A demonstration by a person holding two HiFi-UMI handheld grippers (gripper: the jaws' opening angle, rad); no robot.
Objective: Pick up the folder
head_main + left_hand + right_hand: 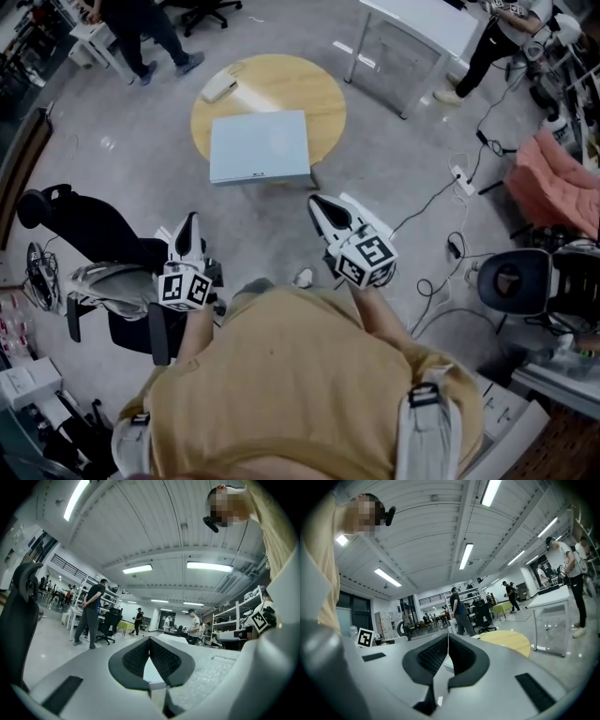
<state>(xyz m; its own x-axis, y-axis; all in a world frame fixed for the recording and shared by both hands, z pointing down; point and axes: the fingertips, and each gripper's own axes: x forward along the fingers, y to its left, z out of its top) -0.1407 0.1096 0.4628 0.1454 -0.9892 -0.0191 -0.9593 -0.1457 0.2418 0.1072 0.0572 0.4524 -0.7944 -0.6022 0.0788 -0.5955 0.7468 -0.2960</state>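
A pale blue folder (260,146) lies flat on the round wooden table (319,92), overhanging its near edge. My left gripper (190,223) is held level, well short of the table and left of the folder, jaws shut with nothing between them. My right gripper (319,205) hovers just below the folder's near right corner, not touching it, also shut and empty. In the left gripper view the black pads (140,656) meet at the tips of the gripper (149,640). The right gripper view shows its gripper (448,637) with pads (461,654) closed, and the yellow table (506,641) beyond.
A small white object (219,87) rests on the table's far left. A black office chair (86,230) stands at my left, another chair (516,279) at my right. Cables and a power strip (461,178) trail over the floor. A white desk (422,26) and standing people are beyond.
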